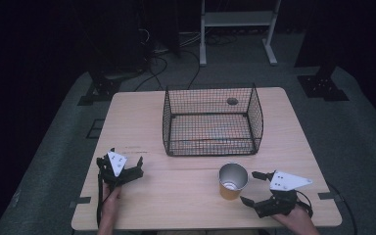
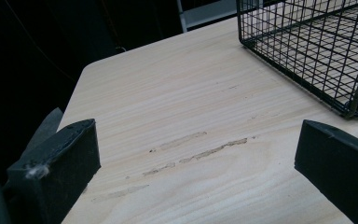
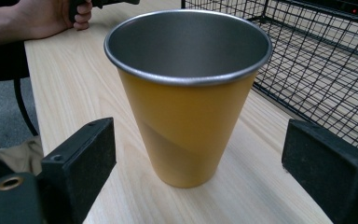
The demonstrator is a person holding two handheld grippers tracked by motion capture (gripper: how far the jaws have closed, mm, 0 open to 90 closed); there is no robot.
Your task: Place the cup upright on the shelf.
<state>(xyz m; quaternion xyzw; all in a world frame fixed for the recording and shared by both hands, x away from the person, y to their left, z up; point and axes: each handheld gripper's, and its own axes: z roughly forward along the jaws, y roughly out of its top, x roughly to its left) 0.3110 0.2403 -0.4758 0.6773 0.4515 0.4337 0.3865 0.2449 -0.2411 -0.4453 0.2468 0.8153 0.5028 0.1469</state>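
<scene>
Right gripper (image 3: 200, 154) stood apart, cup (image 3: 186, 98) upright between jaws, untouched; I judged it best to centre before closing.

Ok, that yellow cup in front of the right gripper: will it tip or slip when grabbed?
The cup looks like rigid metal, so it probably won't crush. Its base is narrower than its rim, so a high push may tip it. The smooth tapered wall could slip upward between the pads.
</scene>
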